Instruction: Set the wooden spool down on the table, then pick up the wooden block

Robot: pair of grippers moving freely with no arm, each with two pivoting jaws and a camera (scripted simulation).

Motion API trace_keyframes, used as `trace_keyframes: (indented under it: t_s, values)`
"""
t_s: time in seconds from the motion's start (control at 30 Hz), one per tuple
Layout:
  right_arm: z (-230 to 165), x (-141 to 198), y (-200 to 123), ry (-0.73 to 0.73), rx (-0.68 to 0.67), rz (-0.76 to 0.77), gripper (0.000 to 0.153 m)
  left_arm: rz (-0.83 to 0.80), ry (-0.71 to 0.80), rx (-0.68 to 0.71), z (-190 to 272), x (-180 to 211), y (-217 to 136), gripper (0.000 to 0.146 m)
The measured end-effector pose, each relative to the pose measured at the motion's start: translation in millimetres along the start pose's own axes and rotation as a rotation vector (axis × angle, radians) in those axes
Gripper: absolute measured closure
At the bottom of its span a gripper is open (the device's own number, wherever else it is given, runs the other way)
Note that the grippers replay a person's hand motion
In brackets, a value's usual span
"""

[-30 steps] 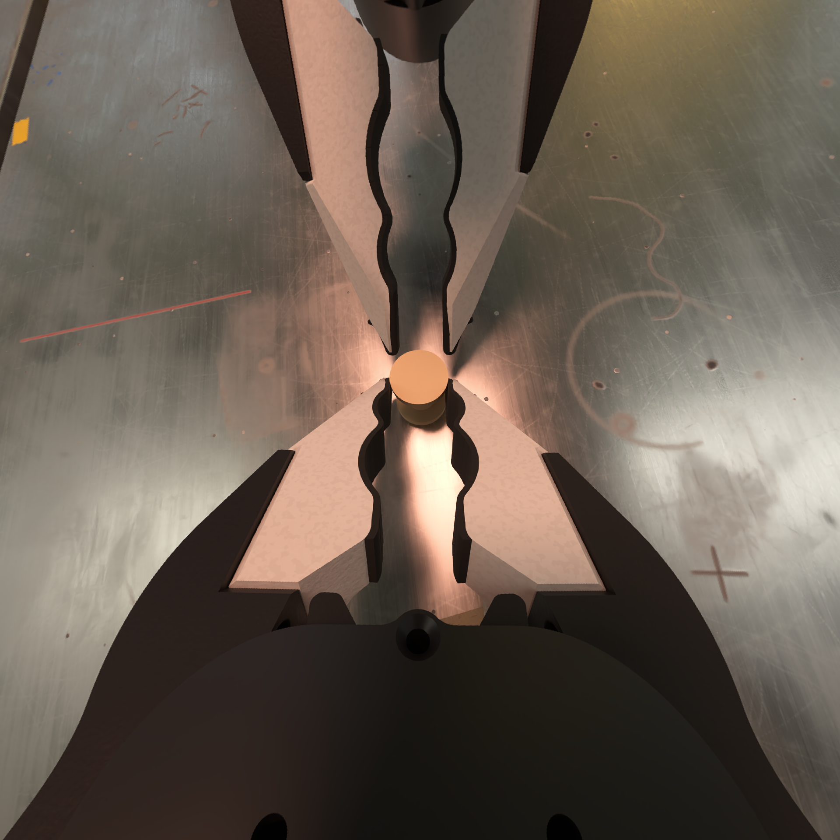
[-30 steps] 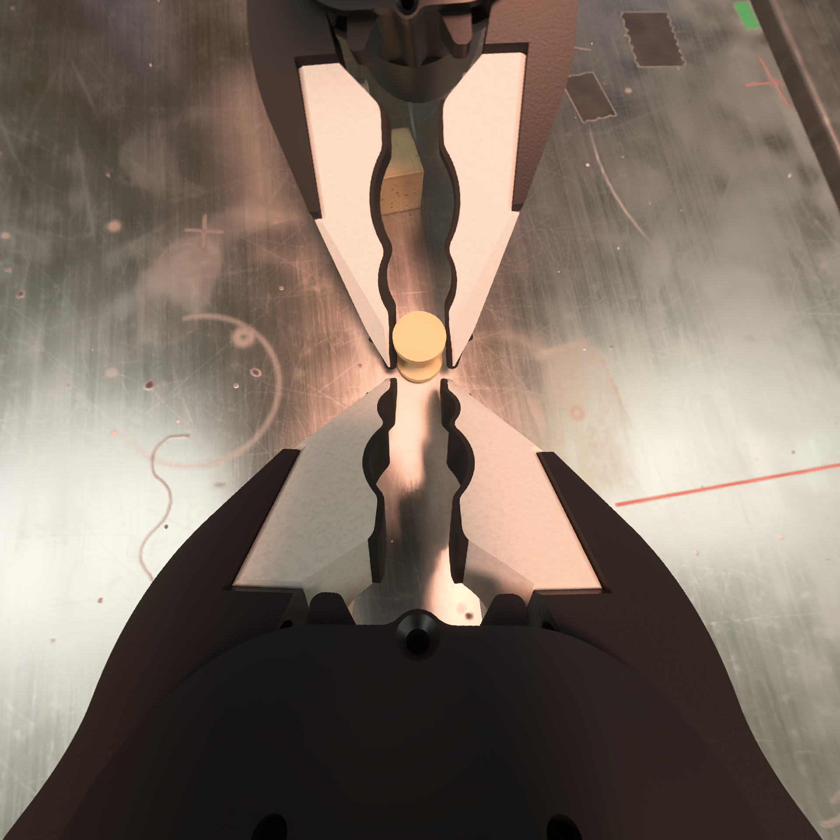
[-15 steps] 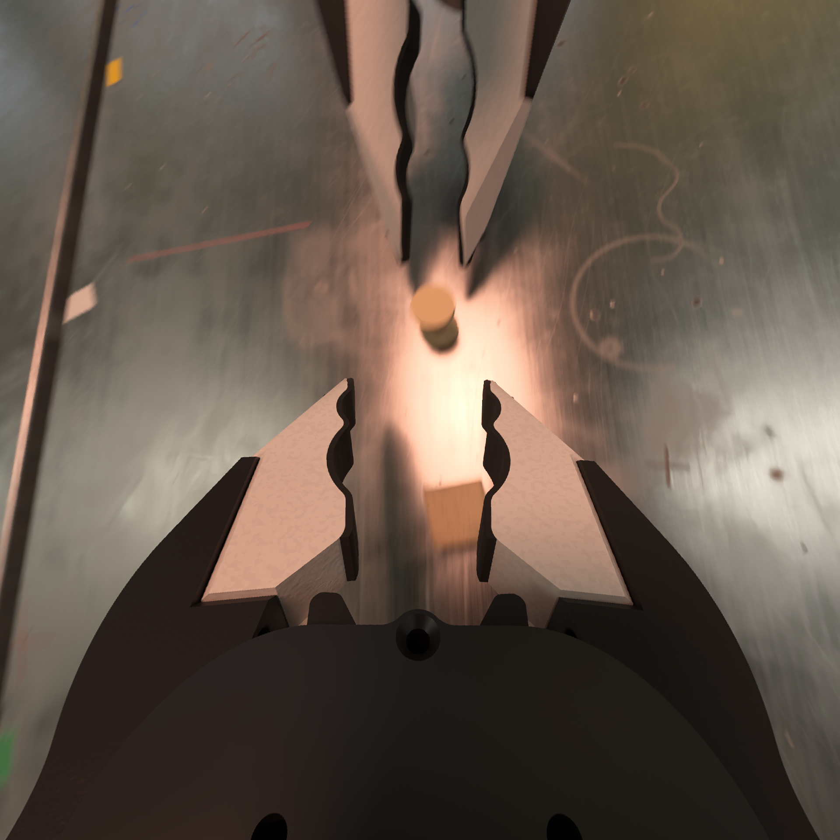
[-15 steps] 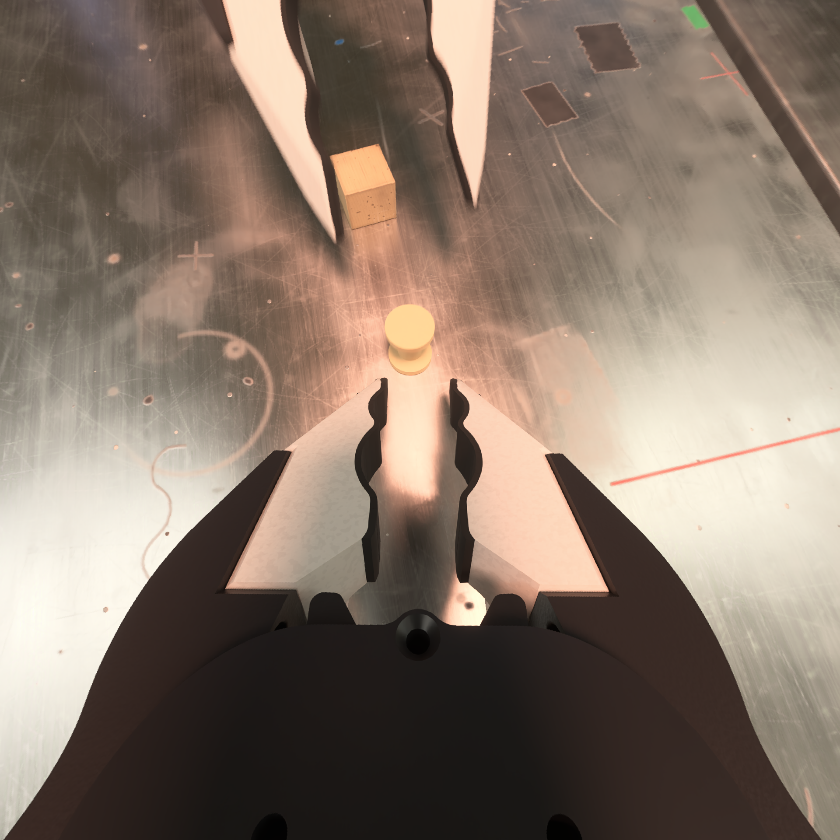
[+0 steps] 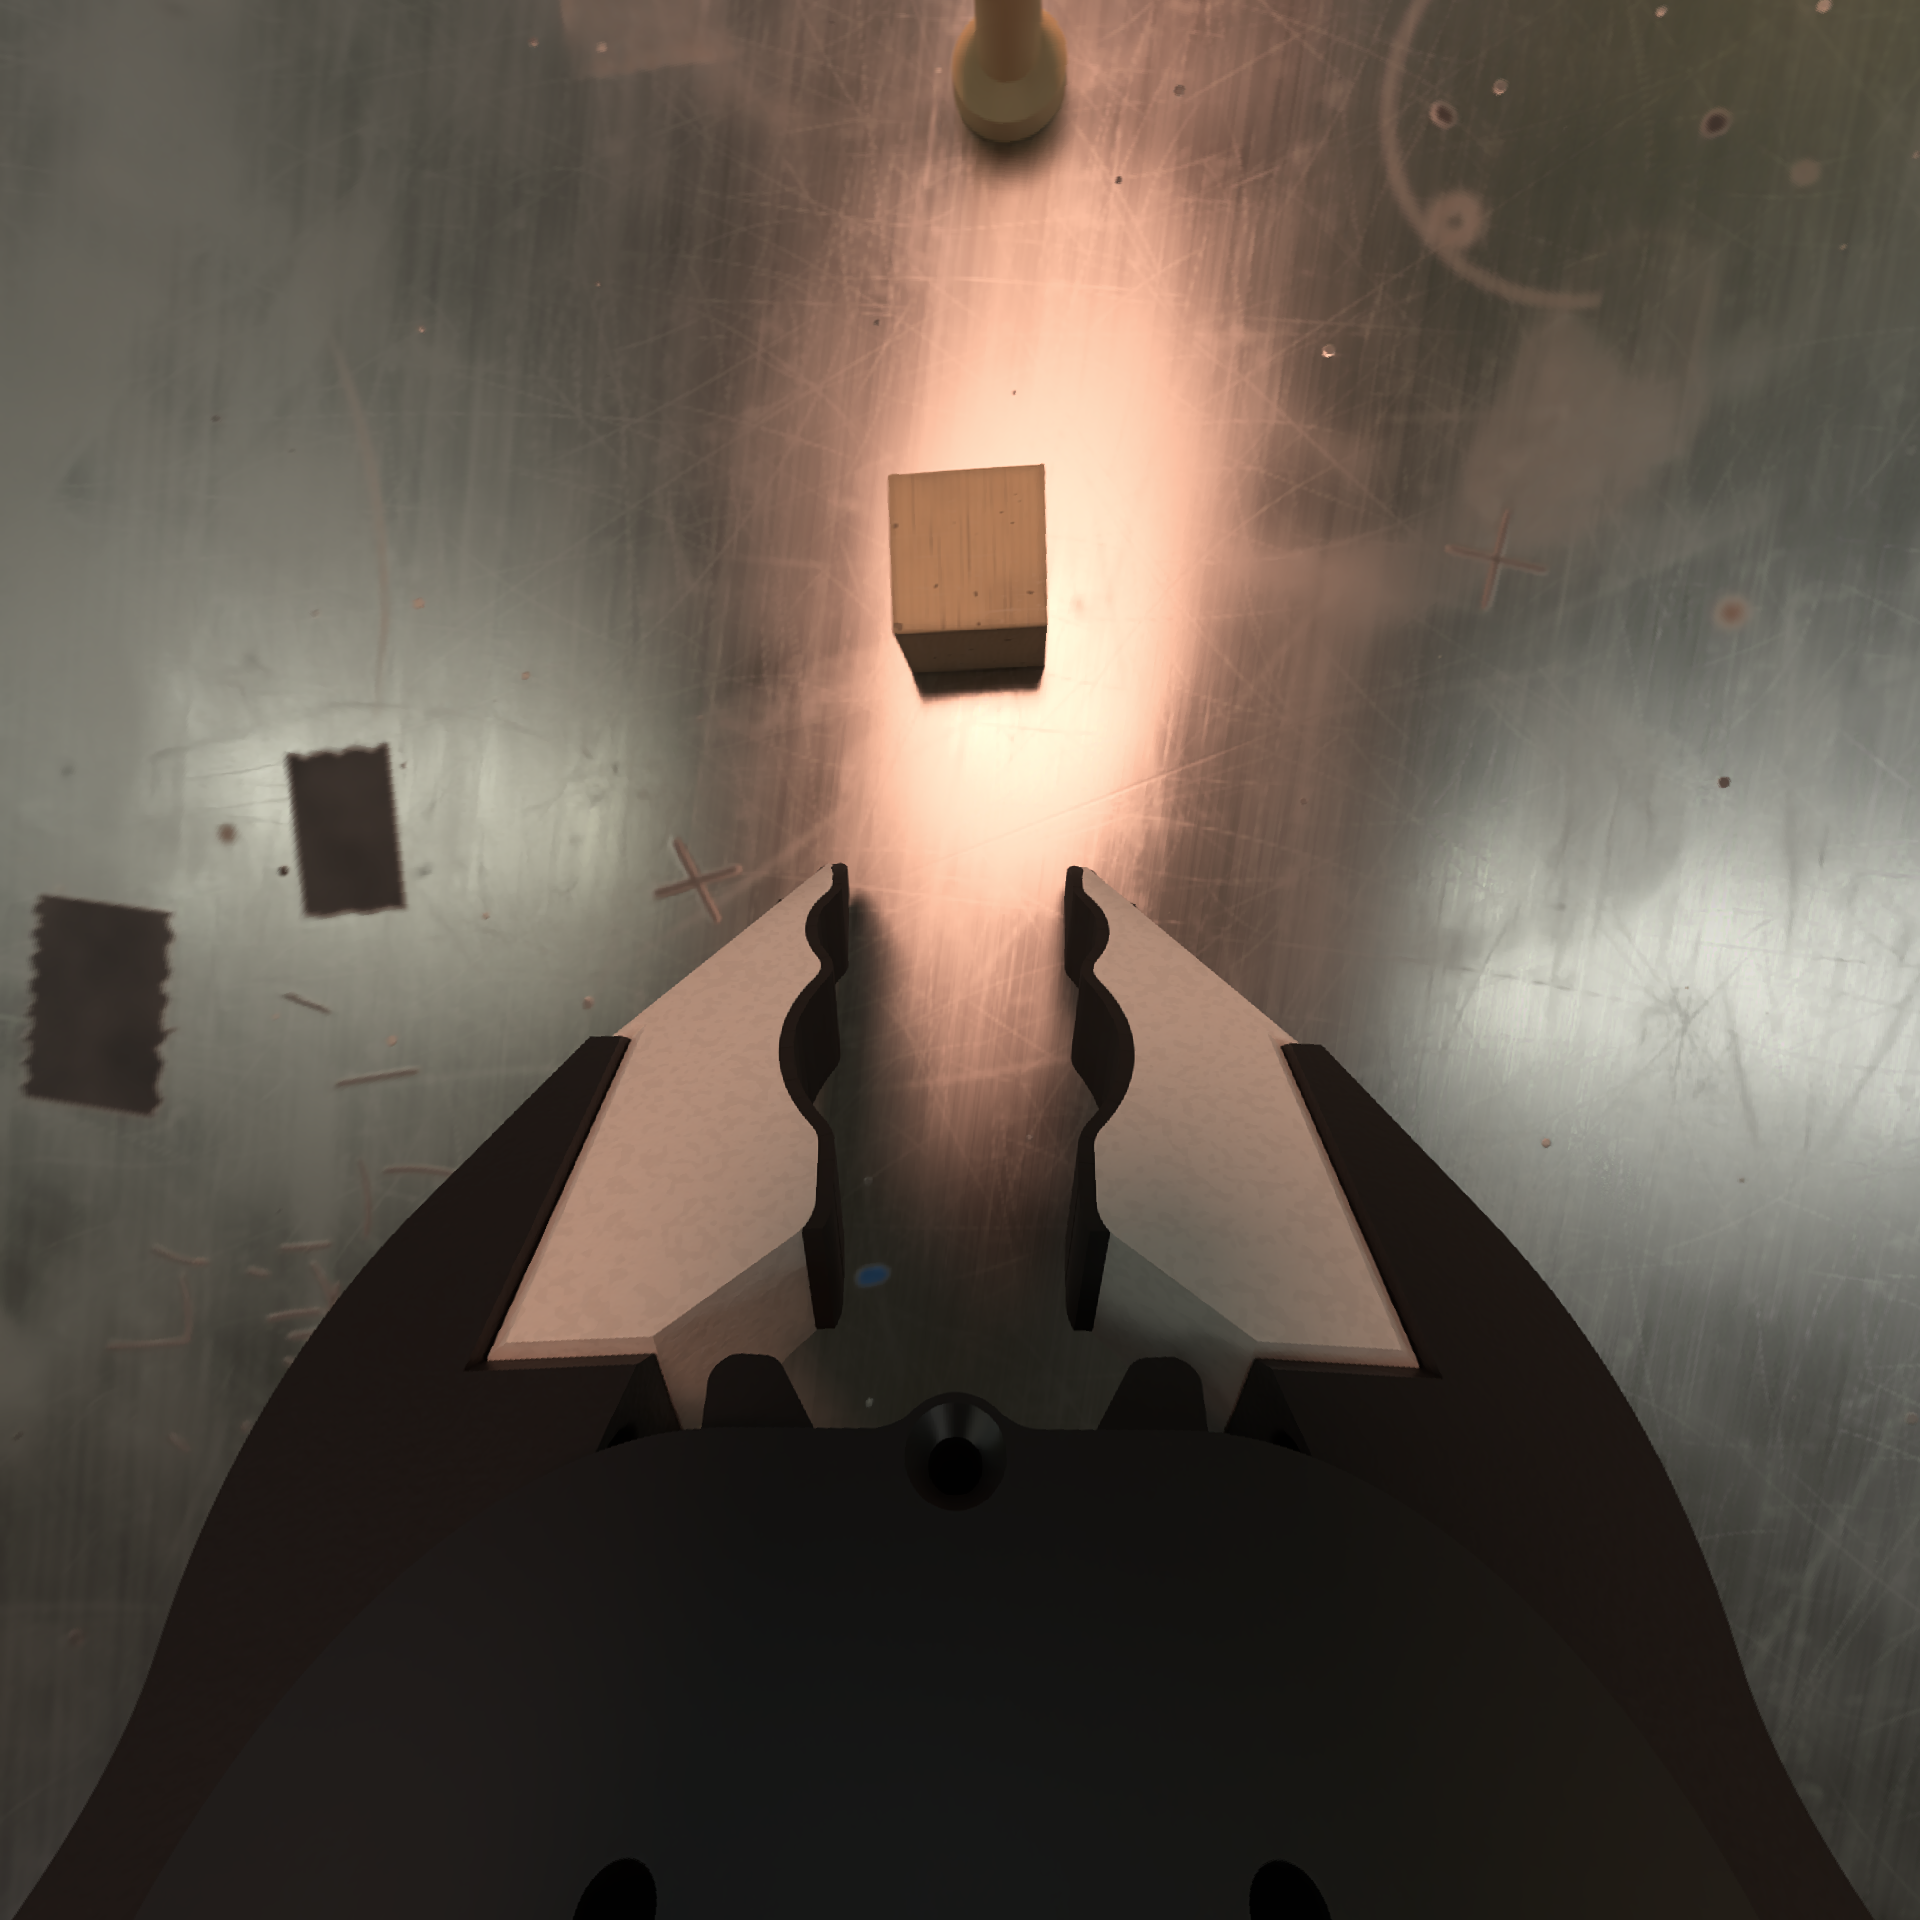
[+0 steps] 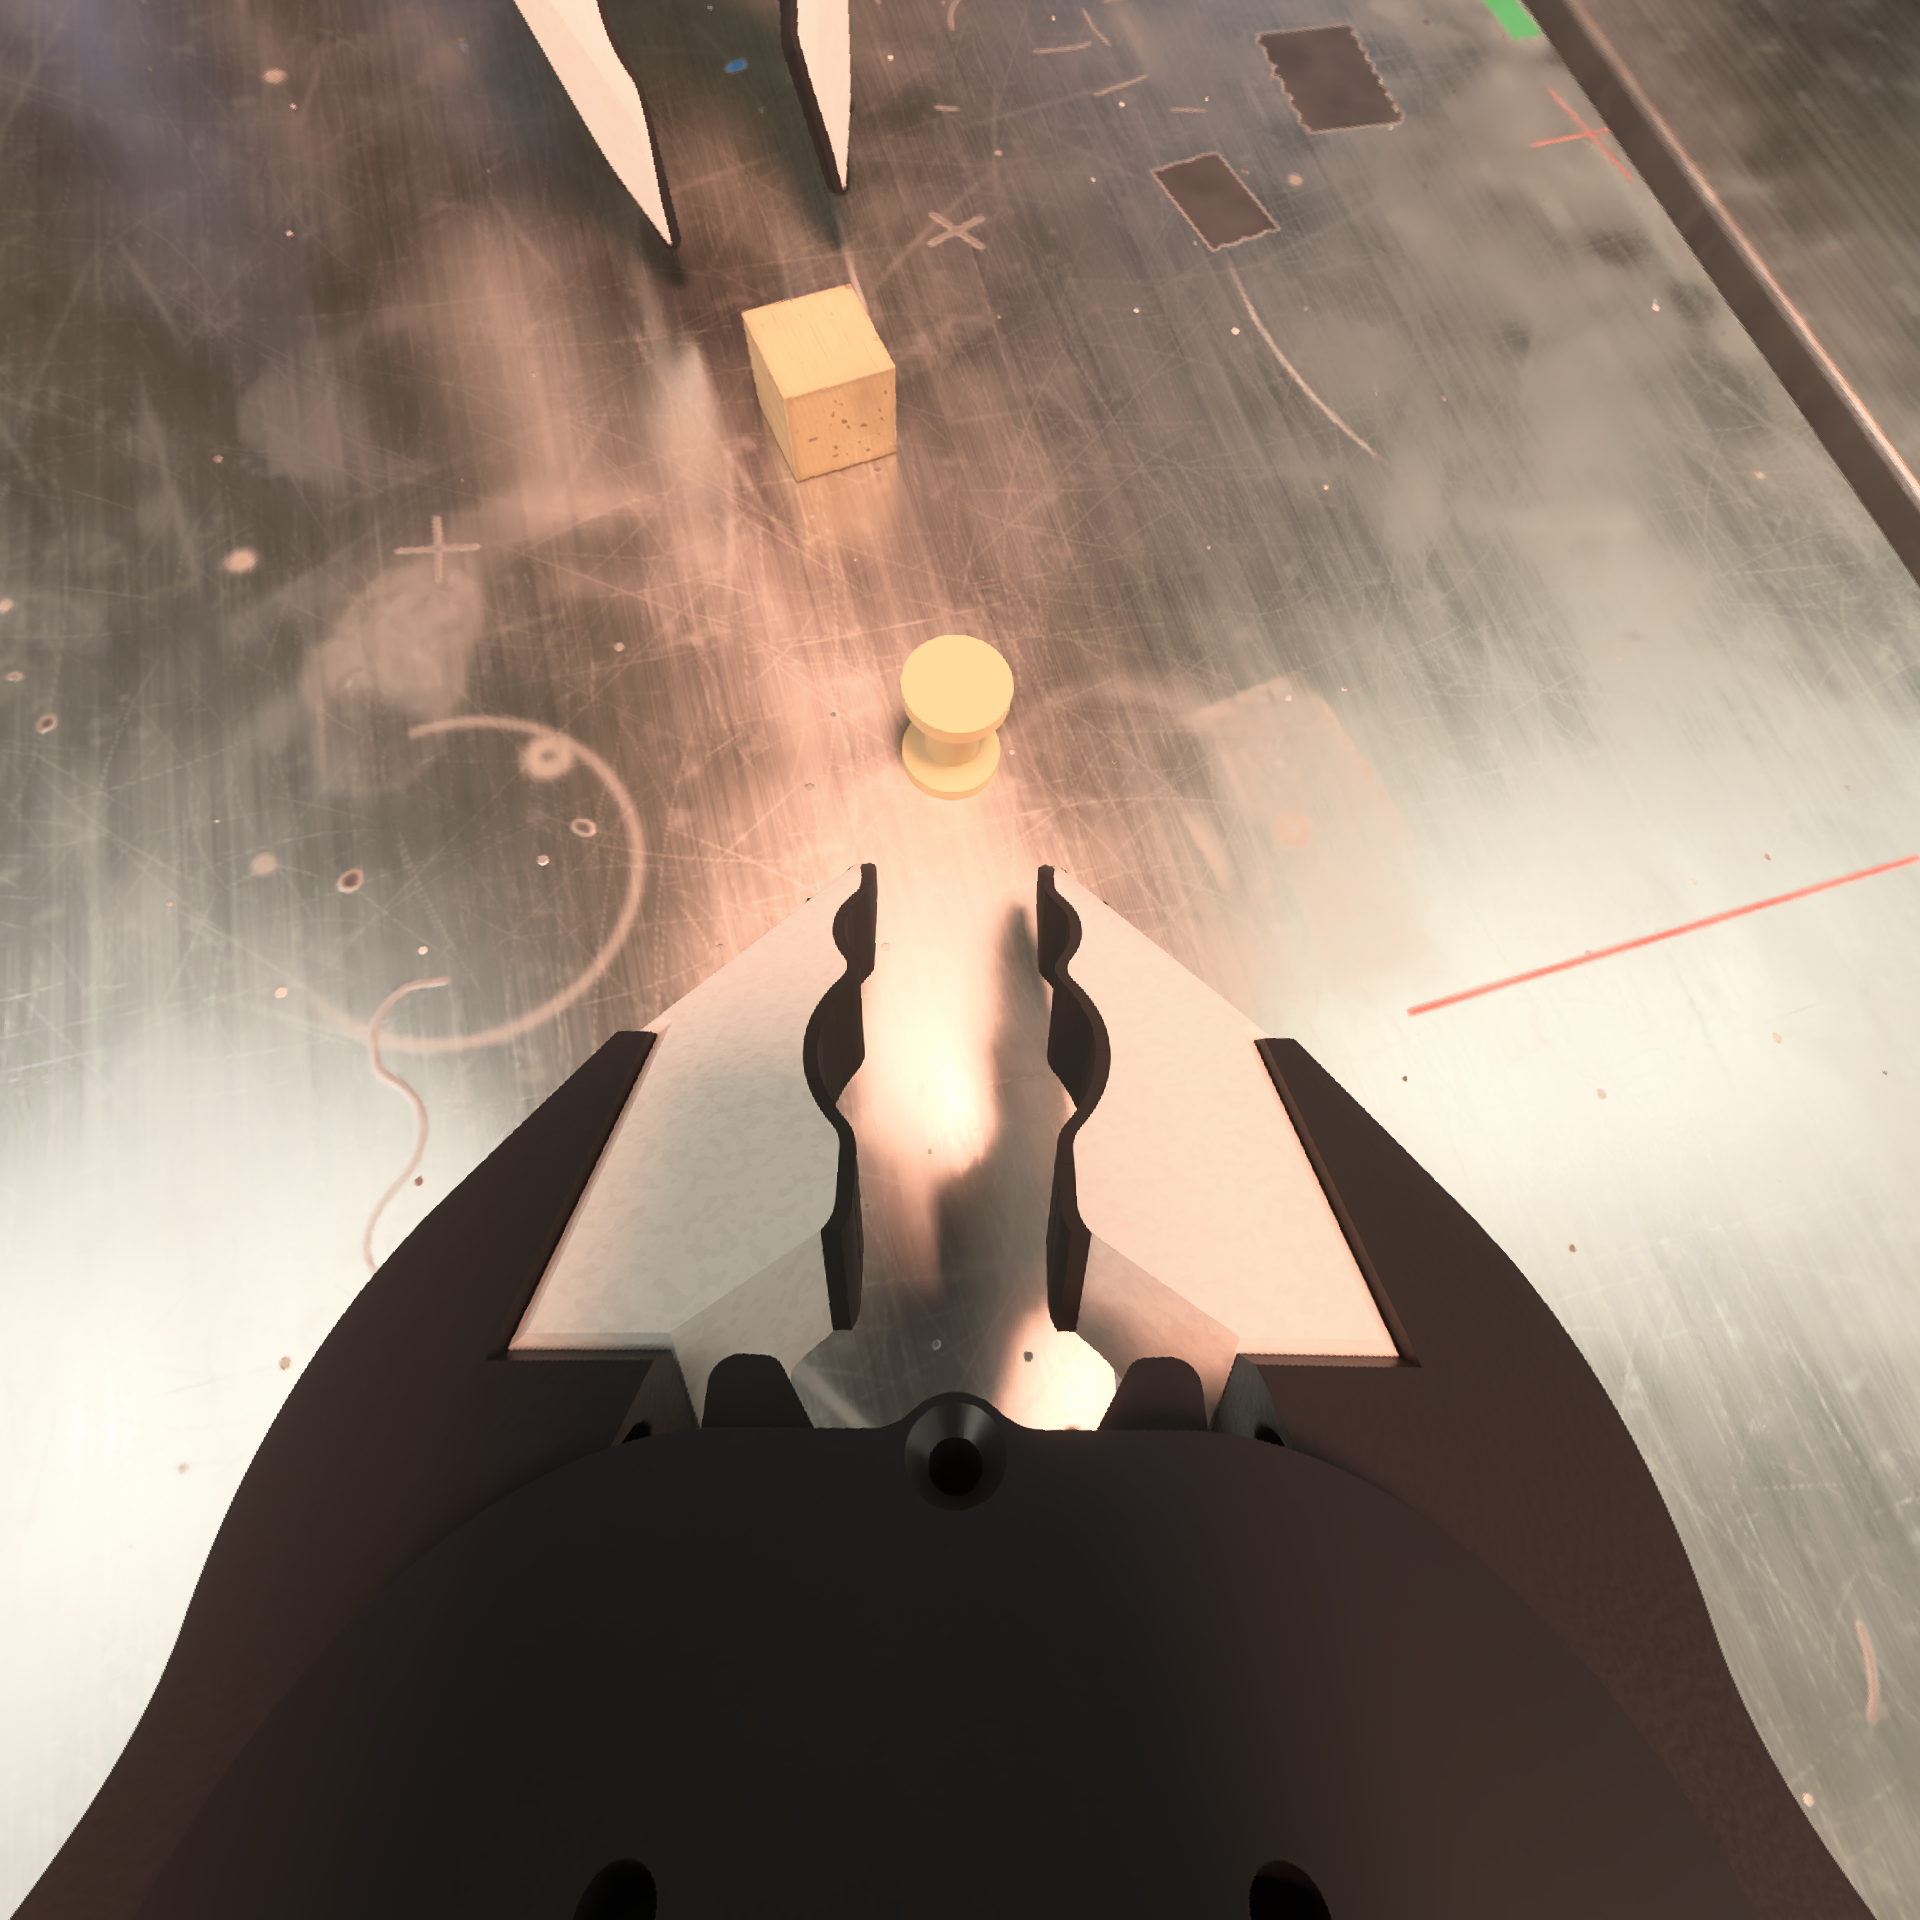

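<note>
The wooden spool [image 6: 954,717] stands upright on the metal table [image 6: 1558,727], just ahead of my right gripper [image 6: 956,883], which is open and empty. The spool's base also shows at the top of the left wrist view [image 5: 1008,73]. The wooden block [image 5: 968,566] sits on the table ahead of my left gripper [image 5: 956,883], which is open and empty, with a clear gap between block and fingertips. In the right wrist view the block [image 6: 821,379] lies beyond the spool, with the left gripper's fingers [image 6: 634,145] above and behind it.
Two dark rectangular patches [image 5: 343,831] lie on the table left of my left gripper; they also show in the right wrist view [image 6: 1216,203]. A red line [image 6: 1662,935] runs at the right. The table's dark edge [image 6: 1766,291] runs along the far right.
Both grippers were closed around the spool a second ago; both let go and drew apart. The left gripper has backed off past the block, which now lies in front of it. The spool stands alone.
</note>
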State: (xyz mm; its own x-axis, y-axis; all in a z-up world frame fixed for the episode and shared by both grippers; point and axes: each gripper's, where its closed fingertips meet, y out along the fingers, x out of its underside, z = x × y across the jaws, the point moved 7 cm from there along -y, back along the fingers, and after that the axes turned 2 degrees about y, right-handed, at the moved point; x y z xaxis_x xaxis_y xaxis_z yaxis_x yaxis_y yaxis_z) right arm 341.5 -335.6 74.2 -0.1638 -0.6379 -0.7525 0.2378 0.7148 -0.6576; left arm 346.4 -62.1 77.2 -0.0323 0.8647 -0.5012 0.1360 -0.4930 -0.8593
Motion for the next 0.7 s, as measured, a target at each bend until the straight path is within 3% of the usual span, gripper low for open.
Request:
trace_keyframes:
  t_s: [0.17,0.33,0.53,0.7]
  values:
    - [-2.4,-1.4,-8.0,0.007,0.001,0.028,0.124,-0.007,-0.014,0.017,0.2,2.7,5.2,0.106]
    - [-1.7,-1.8,-12.2,0.008,0.008,0.049,0.125,0.019,-0.022,0.004,0.8,0.7,7.5,0.119]
    - [-3.8,0.5,-16.5,0.015,0.019,0.063,0.125,0.071,-0.043,-0.034,-3.3,-17.5,15.1,0.094]
    - [-5.7,5.0,-18.1,0.025,0.03,0.062,0.126,0.088,-0.03,-0.034,1.5,-34.8,32.6,0.101]
